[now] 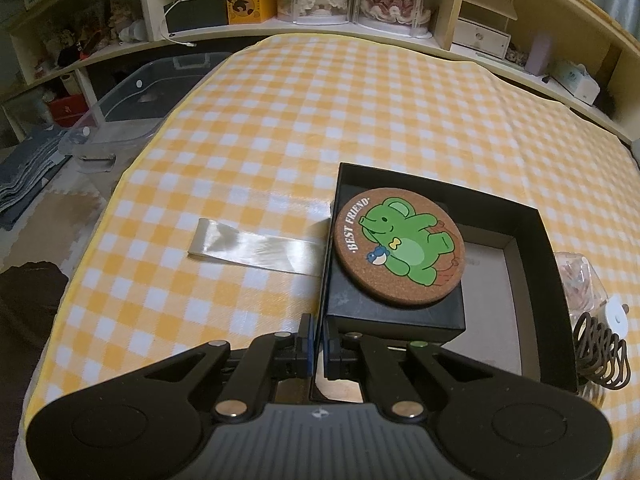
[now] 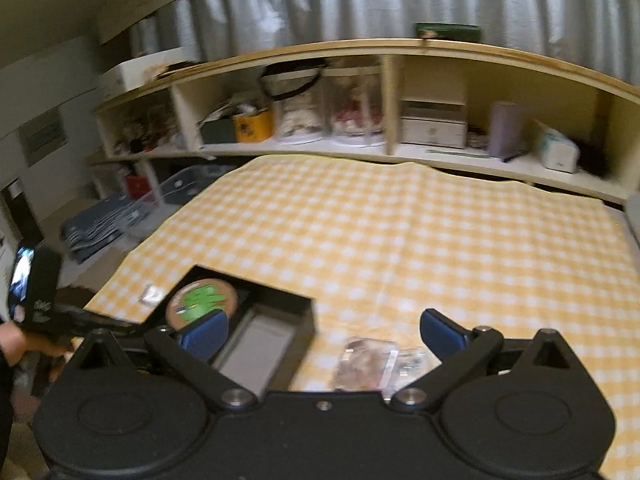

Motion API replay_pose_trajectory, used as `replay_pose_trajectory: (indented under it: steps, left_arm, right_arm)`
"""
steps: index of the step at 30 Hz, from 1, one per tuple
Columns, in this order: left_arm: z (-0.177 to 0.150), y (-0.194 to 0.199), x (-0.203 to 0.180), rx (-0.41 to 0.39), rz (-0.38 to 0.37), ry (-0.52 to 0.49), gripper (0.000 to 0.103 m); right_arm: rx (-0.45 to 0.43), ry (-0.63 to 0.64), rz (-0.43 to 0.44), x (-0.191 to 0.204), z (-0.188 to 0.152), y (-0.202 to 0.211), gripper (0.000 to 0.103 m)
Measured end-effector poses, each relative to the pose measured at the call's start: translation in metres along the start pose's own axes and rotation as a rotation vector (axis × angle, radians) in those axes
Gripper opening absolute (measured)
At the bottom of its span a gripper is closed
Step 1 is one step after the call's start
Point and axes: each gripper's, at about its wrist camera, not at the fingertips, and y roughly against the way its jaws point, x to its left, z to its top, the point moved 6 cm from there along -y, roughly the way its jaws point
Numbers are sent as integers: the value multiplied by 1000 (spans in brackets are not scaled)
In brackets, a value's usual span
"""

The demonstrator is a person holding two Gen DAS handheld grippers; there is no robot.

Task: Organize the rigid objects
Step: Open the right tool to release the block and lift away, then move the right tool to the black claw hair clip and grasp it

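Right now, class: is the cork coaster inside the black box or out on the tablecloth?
Inside: the cork coaster rests on a smaller black box, within the black box walls.

Left gripper (image 1: 319,346) clamped, apparently on box wall; right gripper (image 2: 322,330) wide open.

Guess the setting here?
Likely a home room: low wooden shelves crammed with dolls and boxes, a curtain behind, and a checked yellow cloth as the work surface.
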Motion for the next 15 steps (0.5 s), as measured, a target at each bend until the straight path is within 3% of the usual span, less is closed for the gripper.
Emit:
replay_pose_trajectory:
  steps: [6,15]
  left_arm:
    - [0,0,-4,0,14,-24,4]
    - [0,0,-5,0,18,-30,4]
  right_arm:
    - [21,-204,-37,-45,-18,-6,103]
    - [226,-516,-45,-76,-80,-44,103]
